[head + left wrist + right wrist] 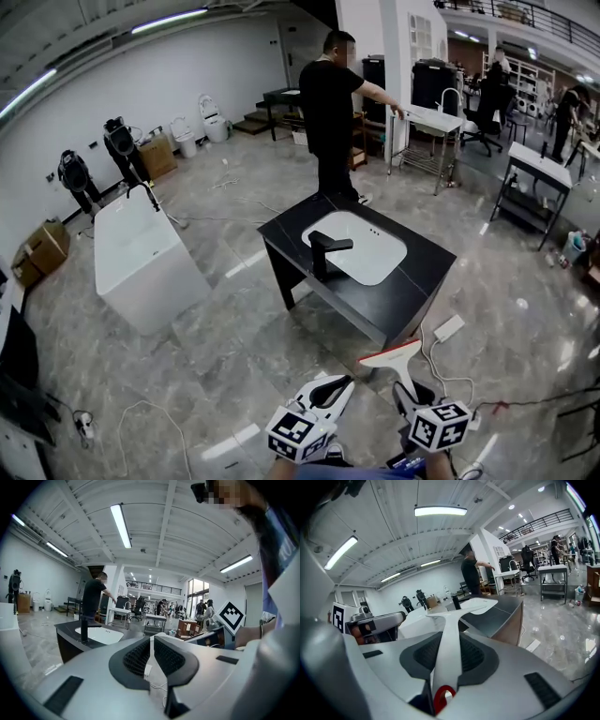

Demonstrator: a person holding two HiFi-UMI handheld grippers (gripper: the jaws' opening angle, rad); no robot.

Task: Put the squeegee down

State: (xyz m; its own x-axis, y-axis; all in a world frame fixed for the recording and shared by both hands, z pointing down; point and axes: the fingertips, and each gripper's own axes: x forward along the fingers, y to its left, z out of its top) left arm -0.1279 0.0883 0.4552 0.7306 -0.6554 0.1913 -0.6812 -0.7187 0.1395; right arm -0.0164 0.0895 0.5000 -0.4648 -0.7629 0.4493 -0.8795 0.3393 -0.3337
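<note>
The right gripper (449,645) is clamped on the handle of the white squeegee (450,620), both dark pads pressing its sides, the handle's red loop showing at the near end. In the head view the squeegee (396,359) is held over the grey marble floor (225,356), its blade crosswise and turned toward the near corner of the black vanity (412,292), not touching it. A white basin (364,246) and a black faucet (324,253) sit in the vanity top. The left gripper (152,654) hovers just beside the right one, its jaws together with nothing between them. A person in black (330,112) stands behind the vanity, and a white tub (141,255) stands well apart to the left
</note>
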